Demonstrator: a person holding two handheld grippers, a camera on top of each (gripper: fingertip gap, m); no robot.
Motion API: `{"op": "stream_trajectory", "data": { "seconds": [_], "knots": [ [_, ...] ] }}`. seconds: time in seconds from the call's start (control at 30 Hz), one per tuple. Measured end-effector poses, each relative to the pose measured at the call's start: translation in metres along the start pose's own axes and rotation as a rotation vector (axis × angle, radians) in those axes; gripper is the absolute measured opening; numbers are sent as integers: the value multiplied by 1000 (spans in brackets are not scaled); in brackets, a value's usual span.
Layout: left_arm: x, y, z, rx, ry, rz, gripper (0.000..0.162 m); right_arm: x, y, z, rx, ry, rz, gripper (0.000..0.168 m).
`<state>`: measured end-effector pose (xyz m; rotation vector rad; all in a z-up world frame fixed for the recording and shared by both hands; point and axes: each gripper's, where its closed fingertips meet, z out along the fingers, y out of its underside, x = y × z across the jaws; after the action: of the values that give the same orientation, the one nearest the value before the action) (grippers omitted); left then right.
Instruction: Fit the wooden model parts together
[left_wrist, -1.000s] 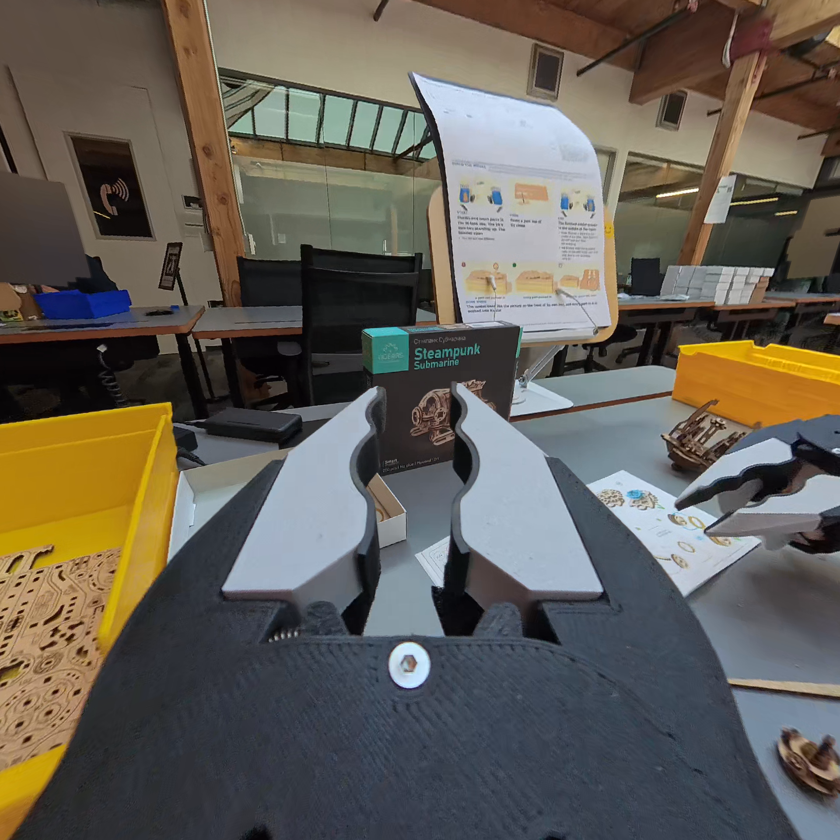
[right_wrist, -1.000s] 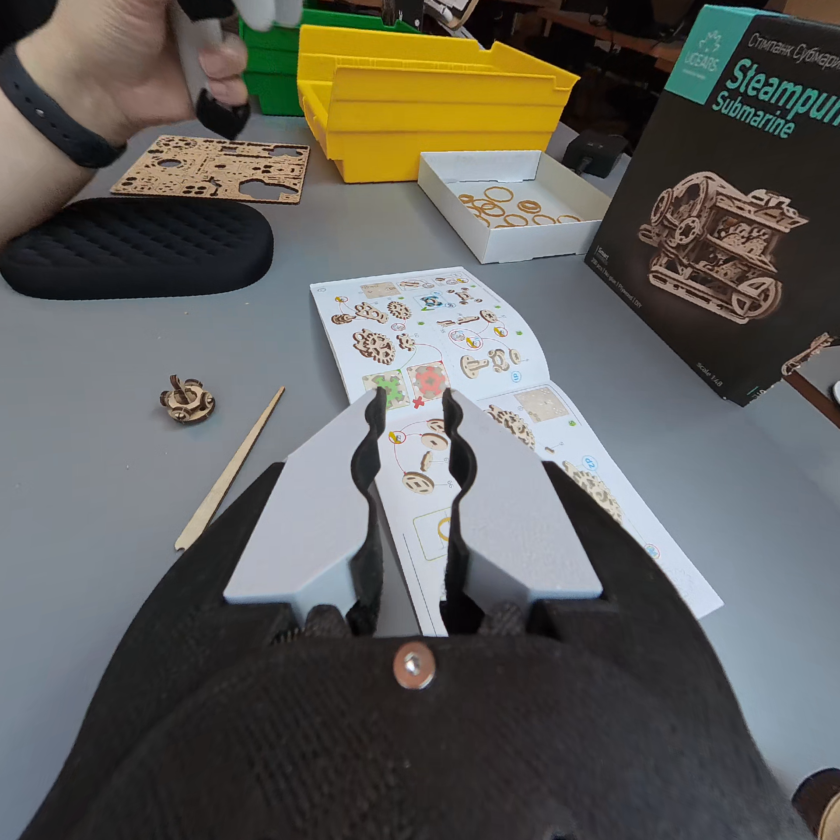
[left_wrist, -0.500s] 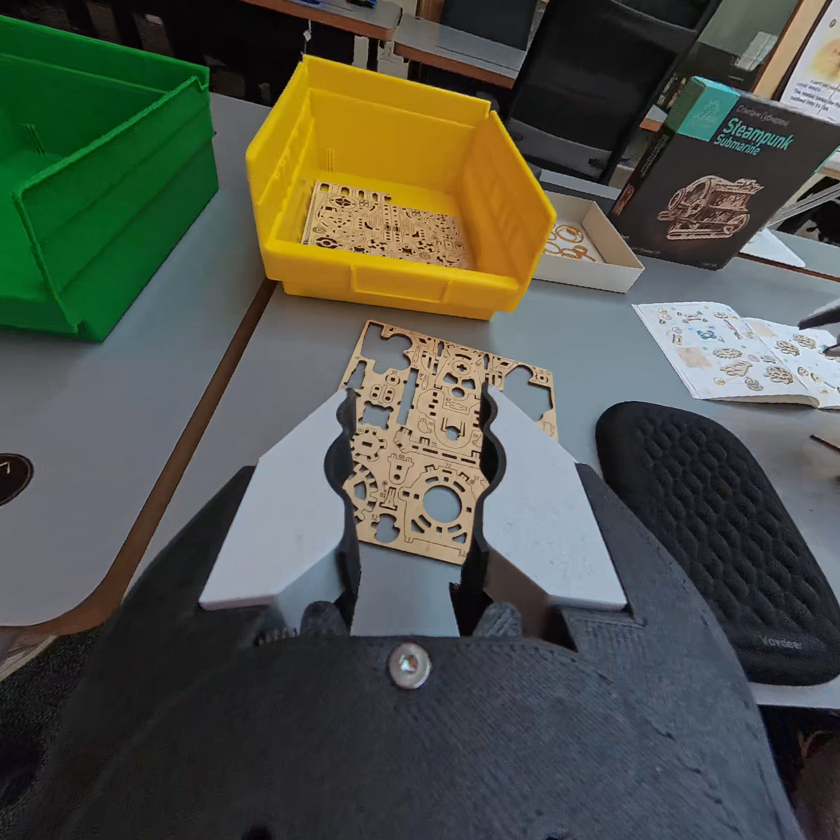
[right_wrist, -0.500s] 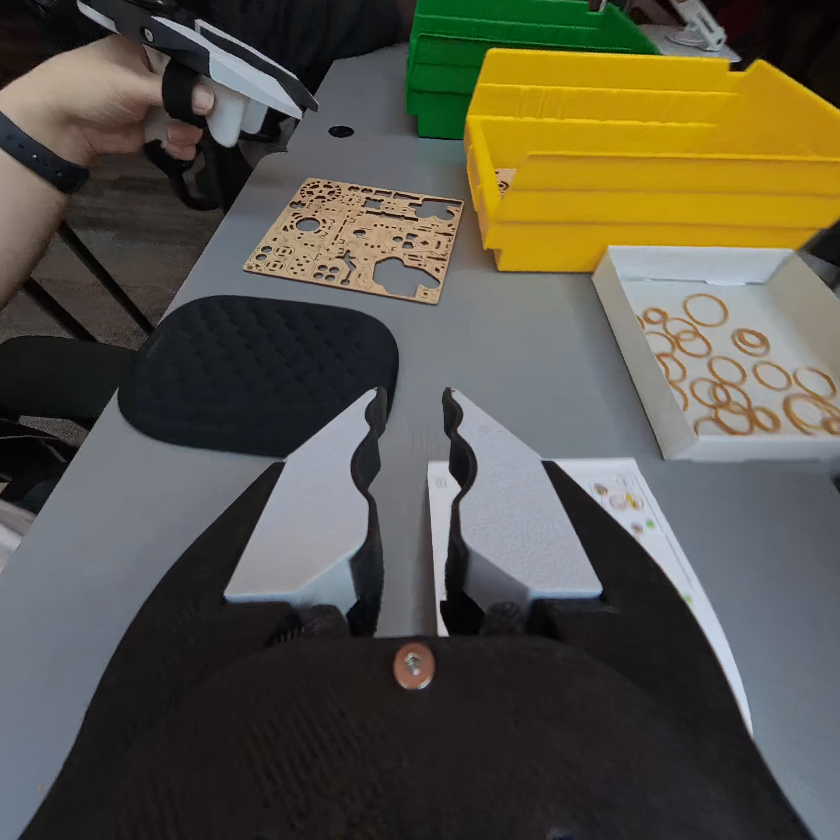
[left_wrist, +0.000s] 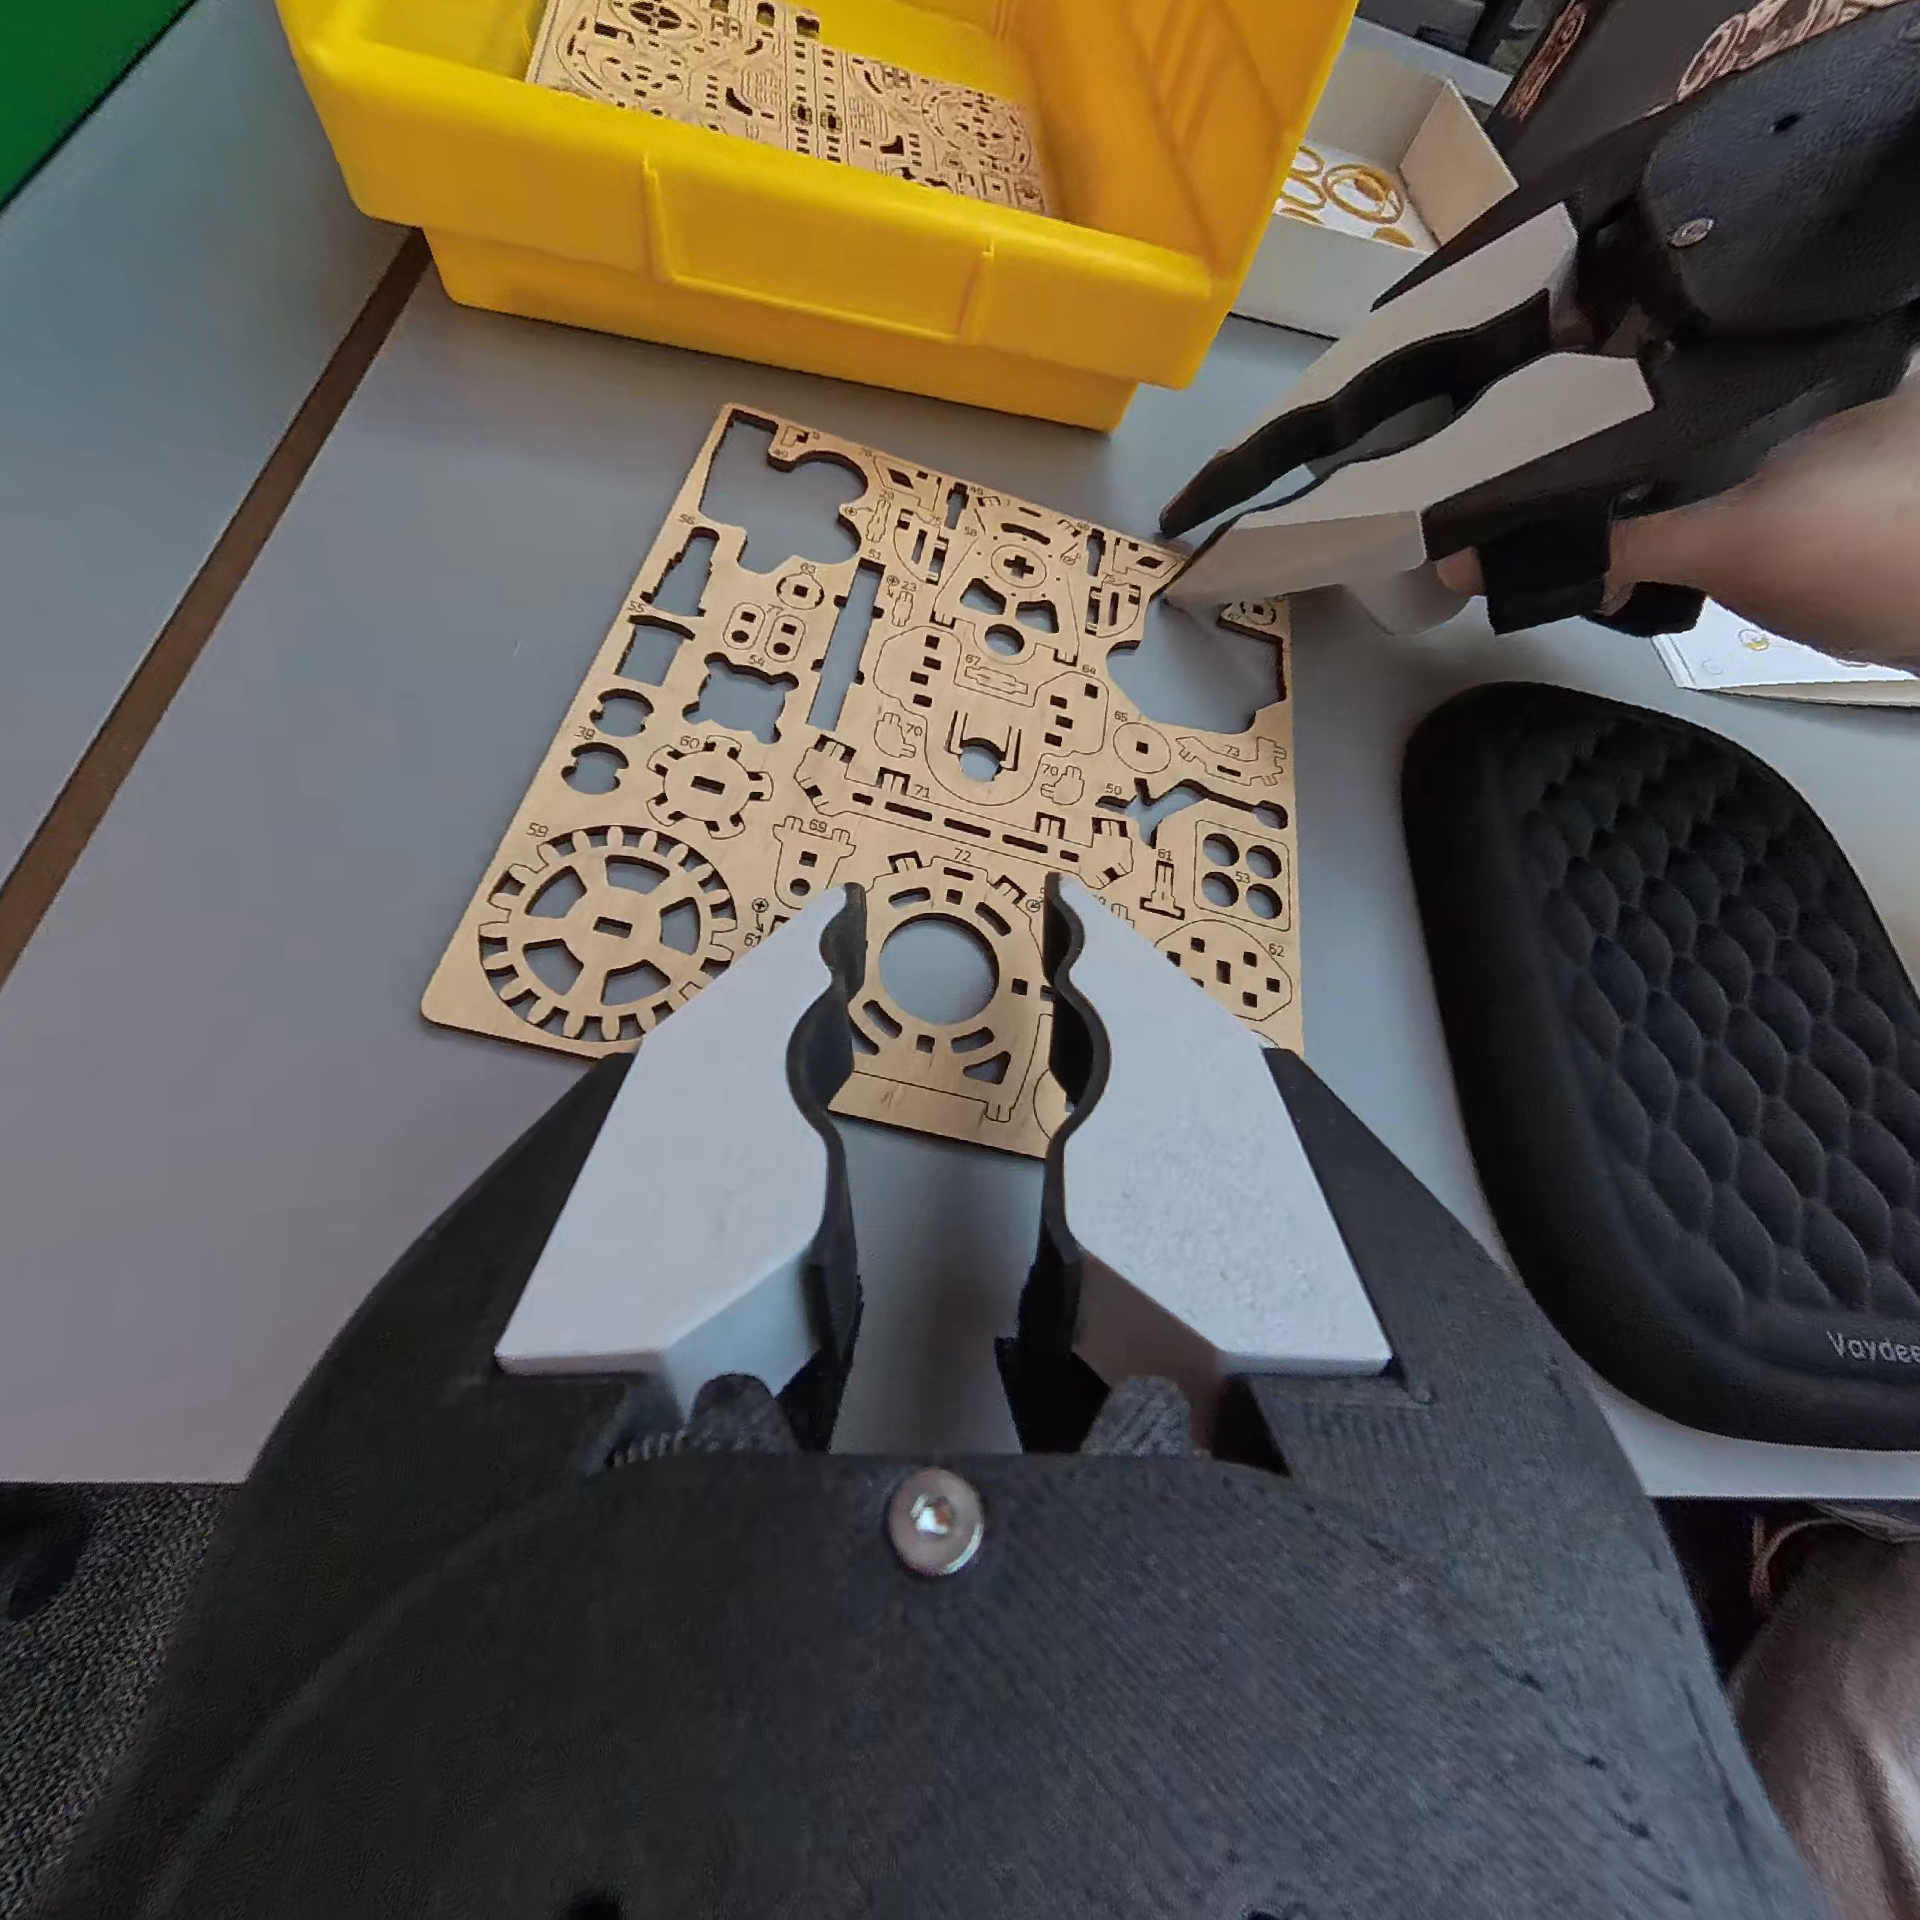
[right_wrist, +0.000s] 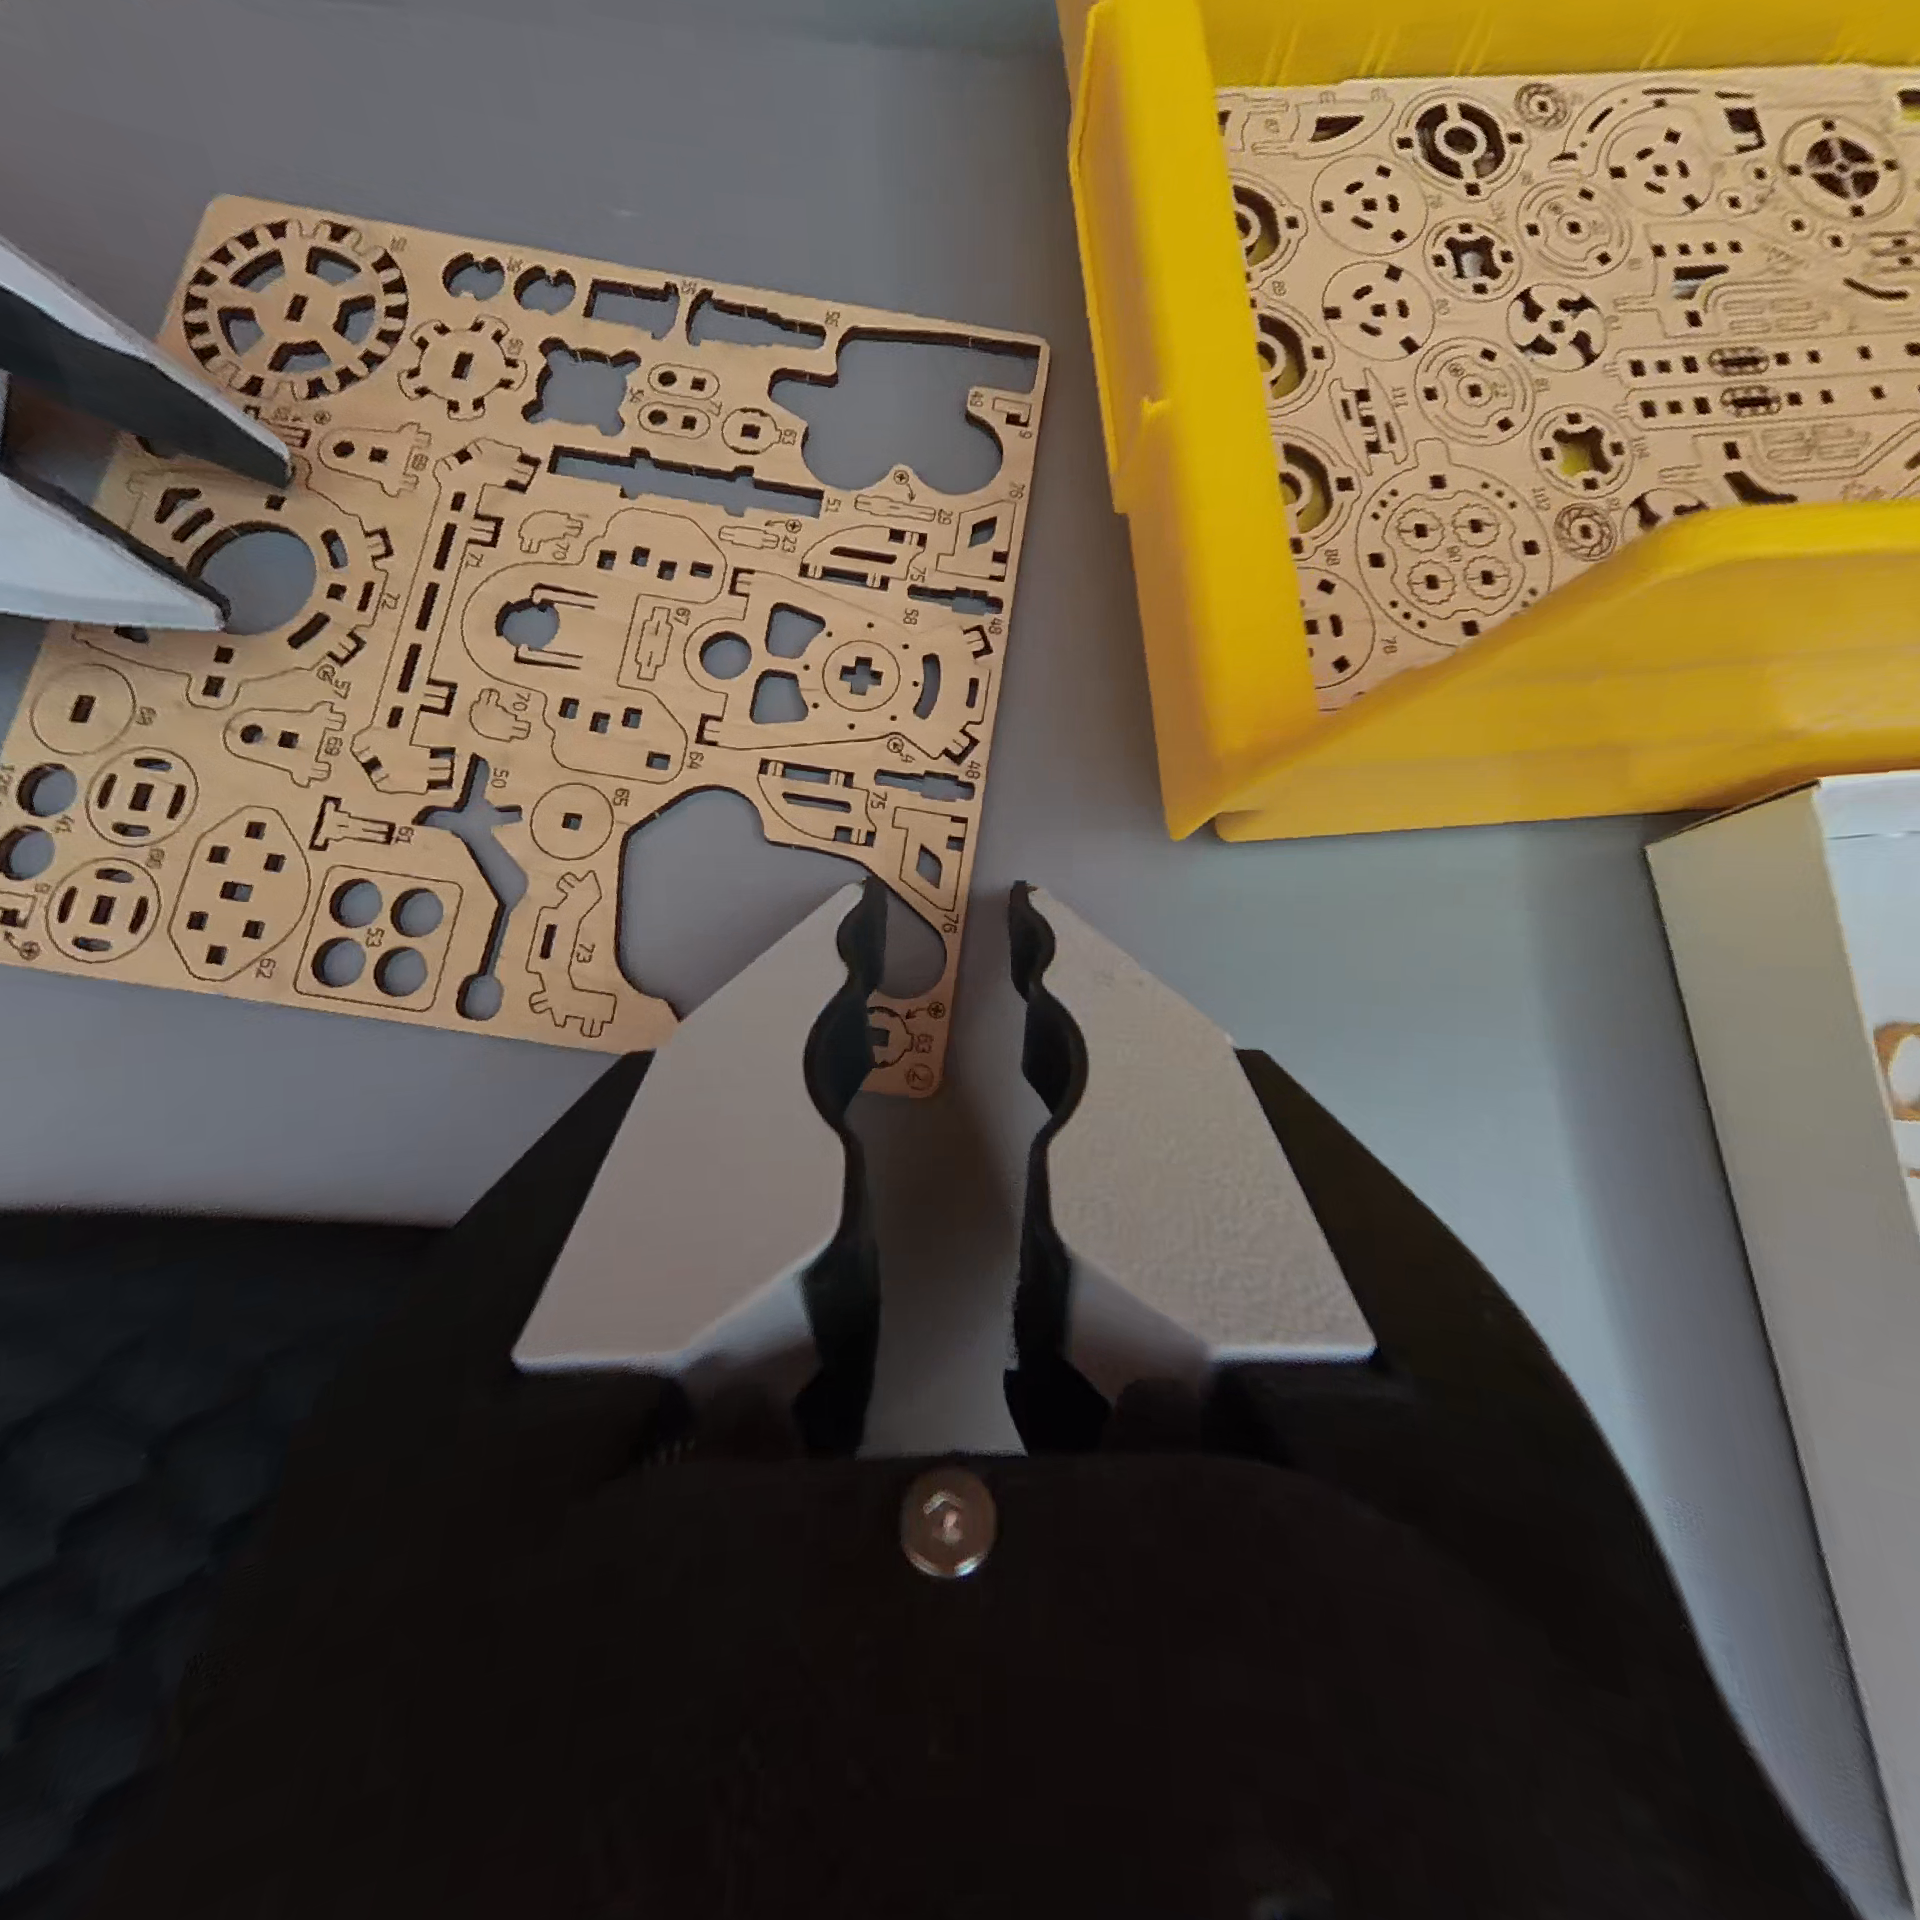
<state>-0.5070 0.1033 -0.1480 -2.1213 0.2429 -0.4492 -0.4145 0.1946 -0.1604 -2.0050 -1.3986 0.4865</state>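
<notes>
**Wooden parts sheet flat on grey table, both grippers open above it**

Wooden parts sheet (left_wrist: 914, 727): laser-cut plywood, lying flat on the grey table (left_wrist: 260, 831), just in front of the yellow bin (left_wrist: 810, 260). Several shapes already punched out, leaving holes; gears, slotted plates and ringed pieces still seated in the panel.

Left gripper (left_wrist: 951, 899): hovering over the near edge of the sheet, tips on either side of a ringed part with a round central hole. Jaws parted with a clear gap, gripping nothing. Also seen from the right wrist view at the left edge, tips (right_wrist: 239, 551) over that same ring.

Right gripper (right_wrist: 940, 888): poised at the sheet's corner nearest the bin, one fingertip over the large cut-out there, the other past the sheet's edge above bare table. Jaws apart, empty. Contact with the wood not clear from either view. Held by a hand (left_wrist: 1714, 520) coming in from the right in the left wrist view.

More uncut wooden sheets (right_wrist: 1558, 343) stacked inside the yellow bin. Black quilted pad (left_wrist: 1683, 1039) just beside the sheet on the right. White shallow box (left_wrist: 1392, 177) with thin rings beyond the bin's corner. Corner of a printed booklet (left_wrist: 1766, 665) behind the pad. Green bin (left_wrist: 62, 73) at the far left.
</notes>
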Motion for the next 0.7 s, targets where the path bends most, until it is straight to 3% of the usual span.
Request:
{"op": "stream_trajectory", "data": {
  "seconds": [0.03, 0.07, 0.13, 0.27, 0.37, 0.43, 0.53, 0.6, 0.7],
  "knots": [
    [0, 0, 0, -2, -8, 9, 32, 0, 0, 0, -4, -16, 41, 22],
    [0, 0, 1, -3, -14, 18, 32, 0, 1, 0, -8, -27, 69, 11],
    [5, 0, 2, 3, 4, 31, 33, 1, 1, -1, -7, -46, 51, 8],
    [34, -35, -7, 149, 214, 98, 32, -1, -2, -8, 30, -16, -86, 7],
    [-14, -76, -12, 201, 73, 221, 45, -1, -19, -32, 124, 34, -177, 6],
    [-41, -94, -1, 175, 112, 223, 52, -2, -34, -49, 197, 49, -223, 5],
    [-63, -101, 25, 56, 317, 82, 56, -4, -48, -68, 261, 82, -305, 5],
    [-50, -101, 31, -35, 582, -91, 54, -7, -52, -77, 277, 111, -370, 4],
    [-35, -100, 35, -92, 794, -208, 53, -10, -55, -89, 315, 149, -418, 4]
  ]
}}
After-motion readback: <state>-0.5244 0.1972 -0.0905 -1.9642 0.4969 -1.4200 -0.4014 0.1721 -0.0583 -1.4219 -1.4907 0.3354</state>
